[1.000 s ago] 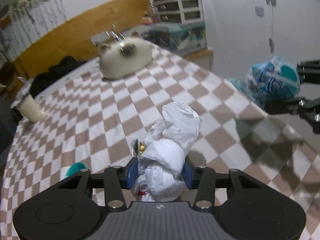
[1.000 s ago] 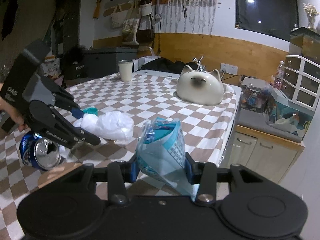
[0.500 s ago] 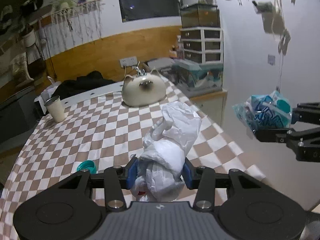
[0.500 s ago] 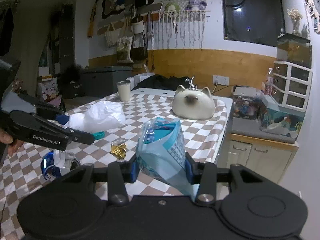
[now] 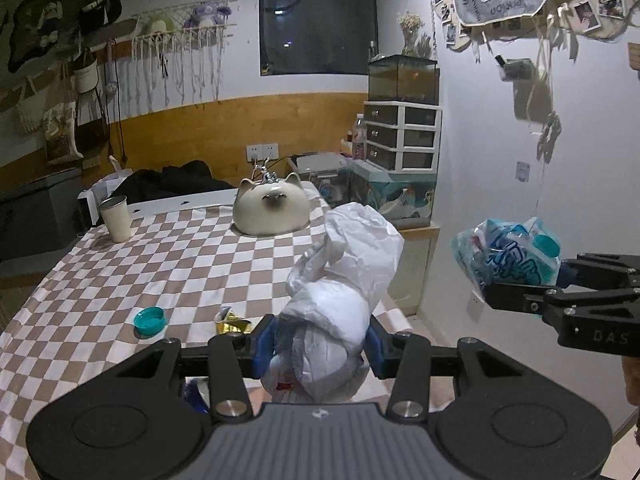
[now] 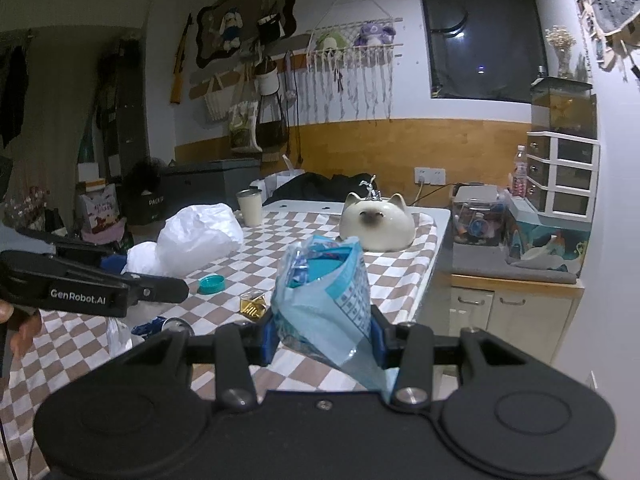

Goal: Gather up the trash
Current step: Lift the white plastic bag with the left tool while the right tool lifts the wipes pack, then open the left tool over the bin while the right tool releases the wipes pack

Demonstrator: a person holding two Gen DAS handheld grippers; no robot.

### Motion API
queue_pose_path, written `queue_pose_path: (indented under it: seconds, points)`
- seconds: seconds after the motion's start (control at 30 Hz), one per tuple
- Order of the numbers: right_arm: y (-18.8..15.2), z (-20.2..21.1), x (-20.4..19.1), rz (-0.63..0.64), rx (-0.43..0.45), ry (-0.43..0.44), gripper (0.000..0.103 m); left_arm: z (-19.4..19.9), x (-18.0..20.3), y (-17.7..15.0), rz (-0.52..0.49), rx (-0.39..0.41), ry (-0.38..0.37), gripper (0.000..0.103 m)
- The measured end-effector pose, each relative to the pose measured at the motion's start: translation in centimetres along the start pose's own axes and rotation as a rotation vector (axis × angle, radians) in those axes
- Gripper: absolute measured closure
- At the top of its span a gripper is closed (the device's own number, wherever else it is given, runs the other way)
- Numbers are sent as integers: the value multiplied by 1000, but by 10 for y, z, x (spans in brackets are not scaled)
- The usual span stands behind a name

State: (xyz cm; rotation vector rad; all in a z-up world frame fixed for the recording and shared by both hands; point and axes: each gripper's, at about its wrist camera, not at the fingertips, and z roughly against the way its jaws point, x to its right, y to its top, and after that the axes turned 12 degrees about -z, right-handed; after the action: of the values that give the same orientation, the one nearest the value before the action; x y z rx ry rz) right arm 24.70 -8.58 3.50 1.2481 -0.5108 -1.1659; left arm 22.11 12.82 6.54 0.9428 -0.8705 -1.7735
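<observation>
- Left gripper (image 5: 318, 340) clamped on a crumpled white plastic bag (image 5: 344, 280), blue pads pressed into both its sides, loose top of the bag rising above the fingers
- Same bag seen from the right wrist as a white bundle (image 6: 196, 238) at the tip of the black left gripper (image 6: 120, 276), held clear above the table
- Right gripper (image 6: 322, 338) clamped on a light-blue printed snack bag (image 6: 324, 300), mouth of the bag up and open, lower corner hanging down past the right pad
- From the left wrist, the right gripper (image 5: 560, 284) out beyond the table's right edge, blue snack bag (image 5: 508, 260) at its tip, in front of the white wall
- Part of a hand (image 6: 20, 328) behind the left gripper at the frame's left edge
- Left on the brown-and-white checked tablecloth (image 5: 168, 264): a teal bottle cap (image 5: 150, 320), lying open side up, and just beside it to the right a crumpled gold wrapper (image 5: 232, 322)
- Near the table's front edge, a blue drink can (image 6: 164, 326) on its side, touching a piece of white plastic (image 6: 118, 334)
- Farther back on the table, a cream cat-shaped ceramic piece (image 5: 272, 210) near the right edge and a pale tumbler (image 5: 116, 218) well apart to its left
- Beyond the table, a white drawer unit (image 5: 402, 136) with a glass tank (image 5: 402, 80) on top, a dark window (image 5: 318, 16) above the wooden wall panel
</observation>
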Motion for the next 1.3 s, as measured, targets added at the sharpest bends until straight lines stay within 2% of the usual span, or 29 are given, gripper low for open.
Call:
queue_pose_path:
  seconds: [0.37,0.6,1.3]
  points:
    - [-11,56,33,-37,38,-31,58,22,50,-5,68,56,-27,56]
    - [-16,92,64,-63,65,-85,58,21,94,0,60,76,-49,56]
    - [-51,167,181,-179,77,-348,58,-35,231,8,57,39,-134,56]
